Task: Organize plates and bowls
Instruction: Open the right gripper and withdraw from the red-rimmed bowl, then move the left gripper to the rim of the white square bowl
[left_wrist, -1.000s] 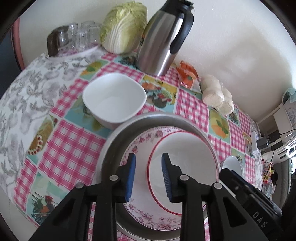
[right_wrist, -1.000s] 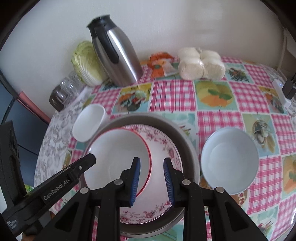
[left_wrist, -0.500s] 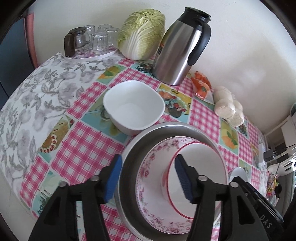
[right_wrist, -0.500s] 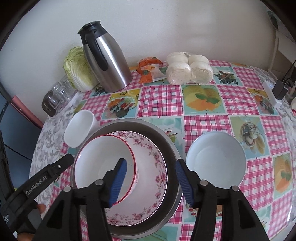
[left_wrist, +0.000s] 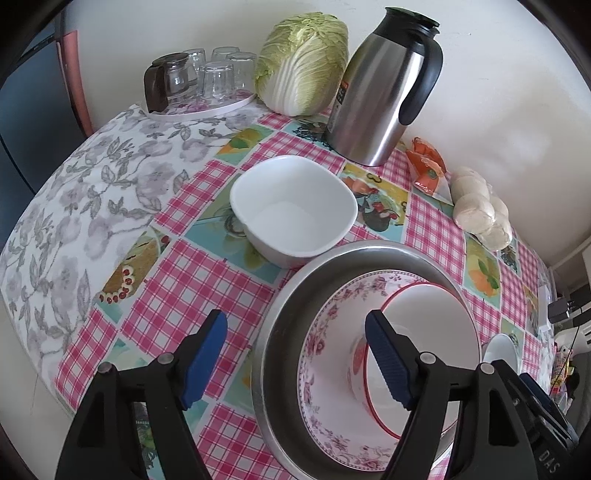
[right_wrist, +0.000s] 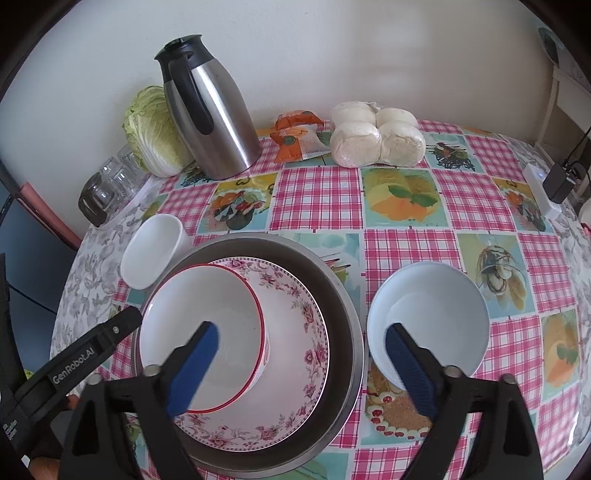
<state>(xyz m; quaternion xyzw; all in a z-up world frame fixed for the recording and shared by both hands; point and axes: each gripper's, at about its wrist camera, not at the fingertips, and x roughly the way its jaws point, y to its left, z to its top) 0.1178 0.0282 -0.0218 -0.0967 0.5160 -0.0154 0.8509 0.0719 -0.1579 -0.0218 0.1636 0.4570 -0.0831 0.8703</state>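
A metal basin (right_wrist: 332, 288) (left_wrist: 280, 332) holds a floral bowl (right_wrist: 291, 354) (left_wrist: 325, 373). A red-rimmed white bowl (right_wrist: 207, 317) (left_wrist: 436, 317) rests tilted inside the floral bowl. A square white bowl (left_wrist: 291, 210) (right_wrist: 151, 251) stands left of the basin. A round pale-blue bowl (right_wrist: 428, 317) (left_wrist: 498, 349) stands right of it. My left gripper (left_wrist: 295, 358) is open and empty above the basin's left rim. My right gripper (right_wrist: 303, 362) is open and empty above the basin, one finger over the red-rimmed bowl and one over the pale-blue bowl.
A steel thermos jug (right_wrist: 210, 110), a cabbage (left_wrist: 303, 62), a tray of glasses (left_wrist: 199, 81), an orange packet (right_wrist: 295, 136) and bagged buns (right_wrist: 376, 136) line the wall. A charger and power strip (right_wrist: 546, 188) lie at the far right. The table edge curves at left.
Both grippers have opened wide from nearly shut and pulled back and up from the basin. The red-rimmed bowl stays in the floral bowl.
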